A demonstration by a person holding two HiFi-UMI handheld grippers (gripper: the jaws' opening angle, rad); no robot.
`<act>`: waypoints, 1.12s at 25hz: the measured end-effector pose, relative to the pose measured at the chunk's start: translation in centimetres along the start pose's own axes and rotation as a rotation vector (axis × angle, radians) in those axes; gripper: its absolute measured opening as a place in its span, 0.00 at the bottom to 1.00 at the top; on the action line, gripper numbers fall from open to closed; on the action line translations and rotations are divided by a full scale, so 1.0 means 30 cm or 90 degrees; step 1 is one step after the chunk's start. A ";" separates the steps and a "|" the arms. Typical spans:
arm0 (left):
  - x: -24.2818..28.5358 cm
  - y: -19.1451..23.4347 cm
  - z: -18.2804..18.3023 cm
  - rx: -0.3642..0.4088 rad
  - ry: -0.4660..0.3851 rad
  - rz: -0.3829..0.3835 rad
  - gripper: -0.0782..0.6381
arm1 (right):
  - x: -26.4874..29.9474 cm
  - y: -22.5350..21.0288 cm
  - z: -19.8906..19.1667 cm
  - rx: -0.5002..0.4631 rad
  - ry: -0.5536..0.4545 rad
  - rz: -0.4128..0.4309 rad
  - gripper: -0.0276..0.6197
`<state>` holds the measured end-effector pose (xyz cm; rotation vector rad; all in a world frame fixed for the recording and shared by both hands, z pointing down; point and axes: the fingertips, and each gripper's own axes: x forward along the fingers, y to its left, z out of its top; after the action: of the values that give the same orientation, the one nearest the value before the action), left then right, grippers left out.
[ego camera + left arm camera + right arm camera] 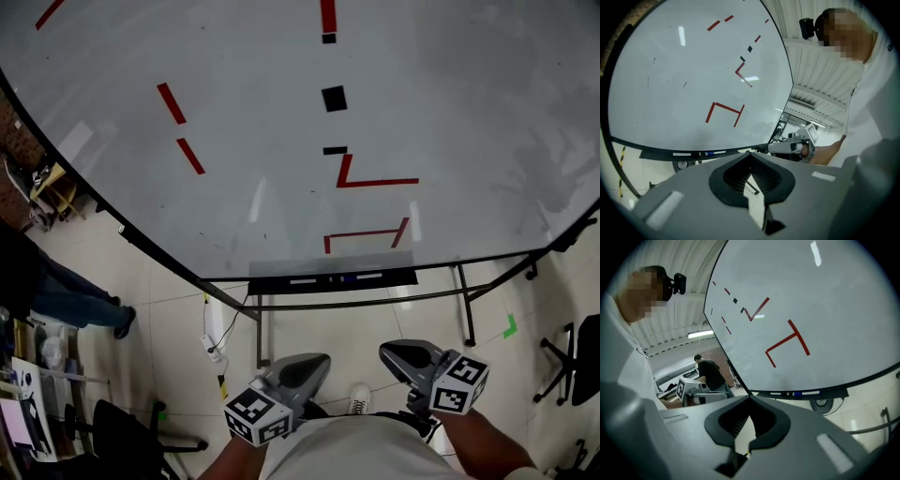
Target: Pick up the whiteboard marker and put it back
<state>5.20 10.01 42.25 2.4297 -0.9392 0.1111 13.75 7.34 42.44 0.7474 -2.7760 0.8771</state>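
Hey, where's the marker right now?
The marker lies on the tray under the whiteboard's bottom edge, centre of the head view, just below the red bracket drawing.

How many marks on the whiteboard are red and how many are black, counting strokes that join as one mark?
On the whiteboard, head view:
Red marks: 6
Black marks: 3
Total: 9
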 end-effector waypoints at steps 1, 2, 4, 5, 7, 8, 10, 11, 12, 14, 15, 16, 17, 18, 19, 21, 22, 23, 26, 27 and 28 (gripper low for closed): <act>-0.003 -0.012 -0.011 0.001 0.003 0.004 0.13 | -0.008 0.001 -0.011 -0.002 0.006 0.004 0.05; -0.006 -0.022 -0.023 0.002 0.007 0.004 0.13 | -0.015 0.004 -0.019 -0.005 0.008 0.005 0.05; -0.016 -0.040 -0.047 0.005 0.021 -0.002 0.13 | -0.027 0.017 -0.023 -0.008 -0.001 0.001 0.05; -0.021 -0.045 -0.056 0.007 0.028 -0.006 0.13 | -0.030 0.026 -0.022 -0.007 -0.009 -0.004 0.05; -0.027 -0.043 -0.059 0.012 0.037 -0.012 0.13 | -0.030 0.035 -0.017 -0.008 -0.025 -0.019 0.05; -0.030 -0.039 -0.055 0.016 0.041 -0.015 0.13 | -0.026 0.038 -0.015 -0.008 -0.030 -0.029 0.04; -0.046 -0.033 -0.043 0.024 0.044 -0.024 0.13 | -0.013 0.052 -0.017 -0.008 -0.035 -0.043 0.04; -0.056 -0.029 -0.038 0.028 0.045 -0.029 0.13 | -0.004 0.060 -0.022 -0.011 -0.032 -0.049 0.04; -0.066 -0.022 -0.036 0.029 0.046 -0.033 0.13 | 0.008 0.068 -0.028 -0.015 -0.027 -0.054 0.04; -0.086 -0.009 -0.040 0.028 0.051 -0.041 0.13 | 0.030 0.083 -0.045 -0.021 -0.016 -0.062 0.04; -0.093 -0.006 -0.044 0.028 0.054 -0.046 0.13 | 0.037 0.090 -0.052 -0.021 -0.014 -0.065 0.04; -0.100 -0.004 -0.047 0.029 0.056 -0.050 0.13 | 0.041 0.097 -0.057 -0.021 -0.013 -0.069 0.04; -0.106 -0.002 -0.050 0.029 0.057 -0.055 0.13 | 0.043 0.102 -0.062 -0.022 -0.012 -0.073 0.04; -0.111 0.000 -0.053 0.029 0.058 -0.058 0.13 | 0.045 0.105 -0.068 -0.023 -0.010 -0.077 0.04; -0.115 0.001 -0.057 0.027 0.059 -0.061 0.13 | 0.047 0.108 -0.074 -0.023 -0.008 -0.079 0.04; -0.124 0.003 -0.064 0.026 0.060 -0.067 0.13 | 0.052 0.113 -0.084 -0.015 -0.007 -0.079 0.05; -0.128 0.002 -0.067 0.026 0.061 -0.069 0.13 | 0.054 0.115 -0.085 -0.009 -0.008 -0.077 0.04; -0.130 0.002 -0.069 0.025 0.061 -0.072 0.13 | 0.056 0.117 -0.085 -0.006 -0.008 -0.077 0.04; -0.135 0.004 -0.074 0.021 0.060 -0.075 0.13 | 0.060 0.123 -0.084 -0.012 -0.003 -0.082 0.04; -0.136 0.006 -0.074 0.020 0.059 -0.075 0.13 | 0.063 0.125 -0.085 -0.017 -0.001 -0.083 0.04; -0.136 0.010 -0.075 0.019 0.059 -0.074 0.13 | 0.067 0.126 -0.085 -0.021 0.002 -0.083 0.04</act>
<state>2.18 13.41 43.27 2.4776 -0.7588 0.1949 10.09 10.63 43.19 0.9092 -2.6950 0.8063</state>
